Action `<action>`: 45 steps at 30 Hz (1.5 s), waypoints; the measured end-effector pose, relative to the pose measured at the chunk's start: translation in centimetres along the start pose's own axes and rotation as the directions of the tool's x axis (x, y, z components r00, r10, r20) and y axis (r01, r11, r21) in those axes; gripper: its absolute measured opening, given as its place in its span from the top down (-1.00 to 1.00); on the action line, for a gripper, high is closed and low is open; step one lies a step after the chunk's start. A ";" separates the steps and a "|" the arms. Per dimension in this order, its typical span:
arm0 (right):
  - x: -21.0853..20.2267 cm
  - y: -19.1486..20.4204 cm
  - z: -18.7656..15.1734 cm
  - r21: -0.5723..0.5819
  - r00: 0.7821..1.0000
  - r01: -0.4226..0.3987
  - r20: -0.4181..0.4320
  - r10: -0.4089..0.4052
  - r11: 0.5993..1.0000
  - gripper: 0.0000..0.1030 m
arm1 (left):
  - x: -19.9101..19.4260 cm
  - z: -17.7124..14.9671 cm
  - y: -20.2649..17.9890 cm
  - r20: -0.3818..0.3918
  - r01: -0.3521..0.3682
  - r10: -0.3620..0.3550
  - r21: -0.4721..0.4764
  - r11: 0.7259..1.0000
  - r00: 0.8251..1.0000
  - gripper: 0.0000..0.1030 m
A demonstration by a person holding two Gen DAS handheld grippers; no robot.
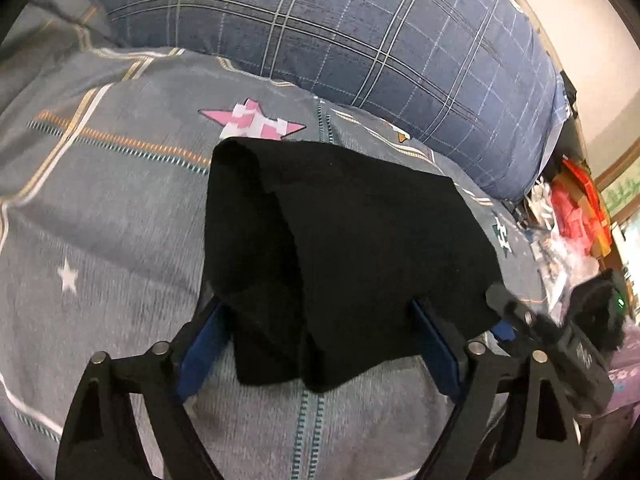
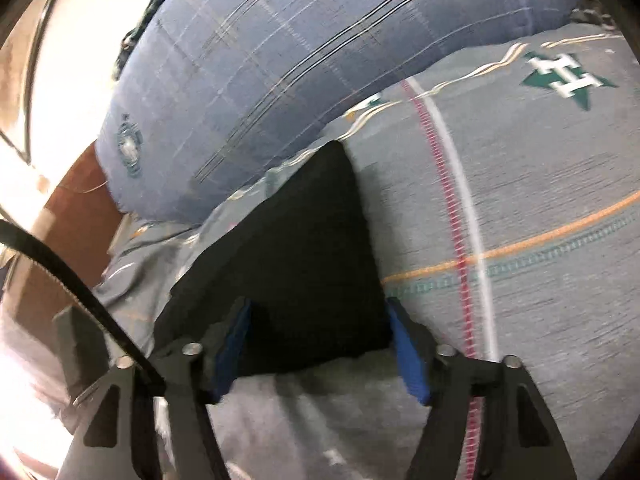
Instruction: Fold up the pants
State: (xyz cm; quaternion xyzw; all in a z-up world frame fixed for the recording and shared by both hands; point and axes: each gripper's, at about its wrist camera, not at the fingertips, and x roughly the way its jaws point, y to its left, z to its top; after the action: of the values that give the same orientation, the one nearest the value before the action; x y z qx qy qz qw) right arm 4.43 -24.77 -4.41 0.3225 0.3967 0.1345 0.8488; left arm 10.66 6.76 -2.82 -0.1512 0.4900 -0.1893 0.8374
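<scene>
Blue-padded, my left claw [image 1: 320, 320] and right claw [image 2: 320, 332] both gaped wide around the folded black cloth pants [image 1: 340, 240] on the grey star-printed bedsheet [image 1: 100, 220].

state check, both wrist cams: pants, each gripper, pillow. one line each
black pants: folded into a compact stack, lying on the grey bedsheet, near edge layered.
left gripper: open, fingers straddling the pants' near edge.
right gripper: open, fingers either side of the pants' near edge.
blue plaid pillow: lying on the bed behind the pants.
</scene>
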 end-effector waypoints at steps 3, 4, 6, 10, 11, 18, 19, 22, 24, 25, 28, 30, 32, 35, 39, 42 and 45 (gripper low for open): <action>-0.2 0.9 -1.0 -0.034 1.000 0.007 -0.017 -0.008 0.999 -0.33 | 0.3 1.2 0.1 0.001 -0.024 0.024 0.024 0.999 1.000 -0.69; -0.3 1.0 -1.2 -0.029 1.000 0.002 -0.020 -0.002 1.000 -0.33 | 0.4 1.7 0.2 0.002 -0.028 0.028 0.030 0.999 1.000 -0.69; -0.7 1.0 -1.7 -0.021 1.000 -0.005 -0.015 0.005 1.000 -0.33 | 0.6 2.3 0.3 -0.007 -0.024 0.025 0.036 0.999 1.000 -0.69; -1.8 0.8 -2.4 -0.009 0.999 0.034 0.023 -0.034 0.999 -0.33 | -0.3 1.9 0.8 -0.027 0.019 -0.018 0.019 1.000 0.999 -0.69; -2.2 0.8 -2.7 -0.006 0.998 0.045 0.037 -0.045 0.999 -0.34 | -0.9 1.3 1.0 -0.028 0.029 -0.029 0.013 0.999 0.999 -0.69; -3.0 1.9 -4.5 -0.041 0.998 0.057 0.042 -0.055 0.998 -0.40 | -3.2 -2.1 2.3 -0.008 0.113 -0.114 -0.055 0.992 0.993 -0.69; -2.9 1.8 -4.3 -0.034 0.997 0.057 0.044 -0.056 0.998 -0.40 | -3.8 -1.7 2.4 0.018 0.130 -0.129 -0.052 0.990 0.991 -0.69; -3.4 1.6 -2.7 -0.037 0.994 0.080 0.081 -0.077 0.996 -0.41 | -5.1 0.6 2.8 0.076 0.158 -0.154 -0.040 0.987 0.985 -0.71; -3.3 1.6 -1.1 -0.064 0.991 0.102 0.089 -0.096 0.993 -0.44 | -4.6 2.8 3.2 0.082 0.161 -0.159 -0.023 0.987 0.984 -0.75; -3.1 1.5 -0.3 -0.069 0.992 0.103 0.084 -0.097 0.992 -0.44 | -3.8 3.8 3.4 0.071 0.146 -0.145 -0.012 0.989 0.987 -0.75; -1.6 0.7 2.1 -0.039 0.998 0.057 0.030 -0.056 0.998 -0.44 | -1.1 5.7 3.7 0.008 0.149 -0.149 -0.003 0.989 0.989 -0.75; -0.2 0.2 3.2 -0.021 0.999 0.038 -0.002 -0.038 0.999 -0.44 | 0.7 6.3 3.7 -0.042 0.178 -0.177 -0.002 0.984 0.983 -0.75; 1.3 0.2 3.7 -0.025 0.999 0.025 -0.038 -0.026 0.999 -0.44 | 2.3 6.4 3.3 -0.095 0.197 -0.195 0.006 0.980 0.976 -0.77; 3.3 -0.4 4.4 0.012 0.996 -0.028 -0.081 0.029 1.000 -0.44 | 3.3 6.0 2.0 -0.092 0.161 -0.156 0.052 0.986 0.983 -0.92; 4.6 -0.5 4.5 0.057 0.990 -0.099 -0.098 0.104 0.993 -0.20 | 2.8 5.0 0.6 -0.066 0.074 -0.068 0.104 0.992 0.996 -0.55; 3.4 1.0 4.2 0.022 0.991 -0.099 -0.093 0.101 0.995 0.23 | 1.0 4.8 0.8 -0.048 0.111 -0.108 0.078 0.991 0.993 -0.07; 1.0 2.5 4.5 0.030 0.980 -0.187 -0.064 0.189 0.982 0.31 | -0.6 4.9 0.5 -0.037 0.153 -0.151 0.053 0.987 0.988 0.08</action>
State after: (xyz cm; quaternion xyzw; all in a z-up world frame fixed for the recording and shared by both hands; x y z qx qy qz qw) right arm 8.58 -24.32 -1.21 0.3642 0.3940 0.2200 0.8147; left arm 14.80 7.85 -0.24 -0.1615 0.4852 -0.2685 0.8164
